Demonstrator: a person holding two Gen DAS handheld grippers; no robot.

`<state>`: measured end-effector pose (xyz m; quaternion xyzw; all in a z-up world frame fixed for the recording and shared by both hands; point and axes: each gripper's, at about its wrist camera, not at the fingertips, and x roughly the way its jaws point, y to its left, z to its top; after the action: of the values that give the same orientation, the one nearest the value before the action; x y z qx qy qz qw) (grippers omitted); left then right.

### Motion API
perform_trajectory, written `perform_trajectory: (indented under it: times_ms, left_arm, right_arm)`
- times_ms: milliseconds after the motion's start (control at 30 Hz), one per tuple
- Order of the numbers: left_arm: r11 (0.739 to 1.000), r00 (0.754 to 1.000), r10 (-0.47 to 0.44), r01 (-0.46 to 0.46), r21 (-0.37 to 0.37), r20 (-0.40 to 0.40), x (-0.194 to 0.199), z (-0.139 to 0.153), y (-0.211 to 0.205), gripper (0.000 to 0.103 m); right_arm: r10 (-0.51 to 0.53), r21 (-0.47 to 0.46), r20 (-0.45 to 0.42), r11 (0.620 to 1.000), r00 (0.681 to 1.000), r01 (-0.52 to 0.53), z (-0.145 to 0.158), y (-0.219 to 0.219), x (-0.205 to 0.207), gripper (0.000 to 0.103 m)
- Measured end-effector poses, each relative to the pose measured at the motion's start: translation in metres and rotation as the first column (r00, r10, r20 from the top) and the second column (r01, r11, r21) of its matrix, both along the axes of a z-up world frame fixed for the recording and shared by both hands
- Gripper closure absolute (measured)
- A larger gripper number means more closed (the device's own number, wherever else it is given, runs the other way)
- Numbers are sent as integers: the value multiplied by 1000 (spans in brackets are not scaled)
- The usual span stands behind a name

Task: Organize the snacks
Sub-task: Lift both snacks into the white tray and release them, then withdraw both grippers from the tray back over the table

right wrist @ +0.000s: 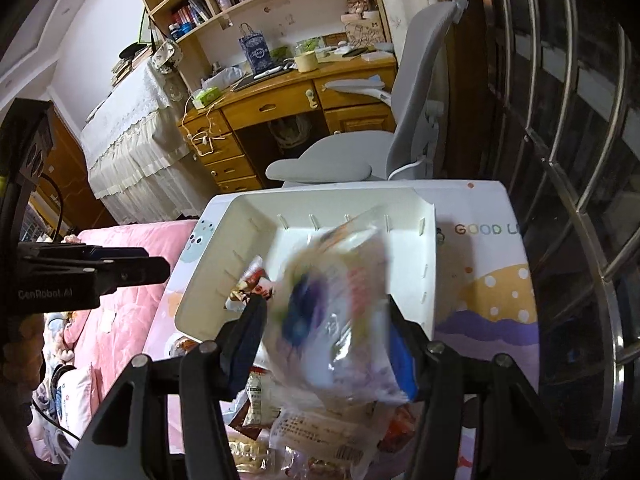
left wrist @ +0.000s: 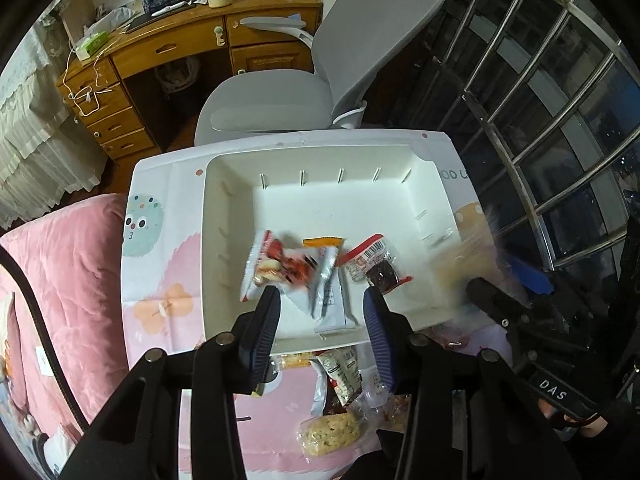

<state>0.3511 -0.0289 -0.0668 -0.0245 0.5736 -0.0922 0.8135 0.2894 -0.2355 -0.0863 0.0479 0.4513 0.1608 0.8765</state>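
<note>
A white storage box [left wrist: 224,216] lies on a patterned table and holds several snack packets, among them a red and white one [left wrist: 276,264], a silver one [left wrist: 326,292] and a clear pack of dark pieces [left wrist: 376,266]. My left gripper [left wrist: 322,316] is open and empty over the box's near edge. My right gripper [right wrist: 326,328] is shut on a large blurred snack bag [right wrist: 336,312] and holds it above the box [right wrist: 424,280]. The bag appears as a blur at the right of the left wrist view [left wrist: 464,264]. A pile of loose snacks [left wrist: 340,400] lies in front of the box, also in the right wrist view [right wrist: 320,436].
A grey office chair [left wrist: 320,92] stands behind the table, a wooden desk [left wrist: 168,52] beyond it. A pink blanket [left wrist: 68,280] lies left of the table. Metal window bars [left wrist: 560,100] run along the right.
</note>
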Motion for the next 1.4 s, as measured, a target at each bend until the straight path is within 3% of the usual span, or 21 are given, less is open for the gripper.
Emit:
perform_trajectory:
  times_ms: [67, 133, 567, 700, 967, 1067, 1400]
  left_arm:
    - [1000, 1000, 10, -10, 2, -5, 1, -2, 0, 61]
    - [1000, 1000, 20, -20, 4, -8, 0, -3, 0, 61]
    - [999, 1000, 16, -16, -31, 3, -43, 7, 18, 57]
    - [999, 1000, 5, -4, -51, 10, -67, 13, 27, 47]
    - [996, 999, -30, 32, -80, 26, -125, 23, 49, 45]
    - [995, 999, -37, 40, -89, 28, -145, 24, 58, 38]
    - [993, 998, -66, 68, -97, 21, -204, 18, 79, 38]
  right_arm:
    - [13, 2, -4, 1000, 1000, -13, -3, -1, 2, 35]
    - [15, -3, -7, 1000, 1000, -15, -4, -1, 2, 31]
    - [-63, 5, 8, 998, 998, 63, 9, -14, -24, 31]
    - [-115, -13, 30, 993, 993, 116, 18, -17, -46, 31]
    - [-200, -13, 56, 980, 978, 201, 32, -14, -106, 31]
    - [-221, -12, 60, 975, 973, 222, 34, -9, -130, 31]
    - [-273, -18, 49, 962, 961, 274, 30, 8, -192, 31]
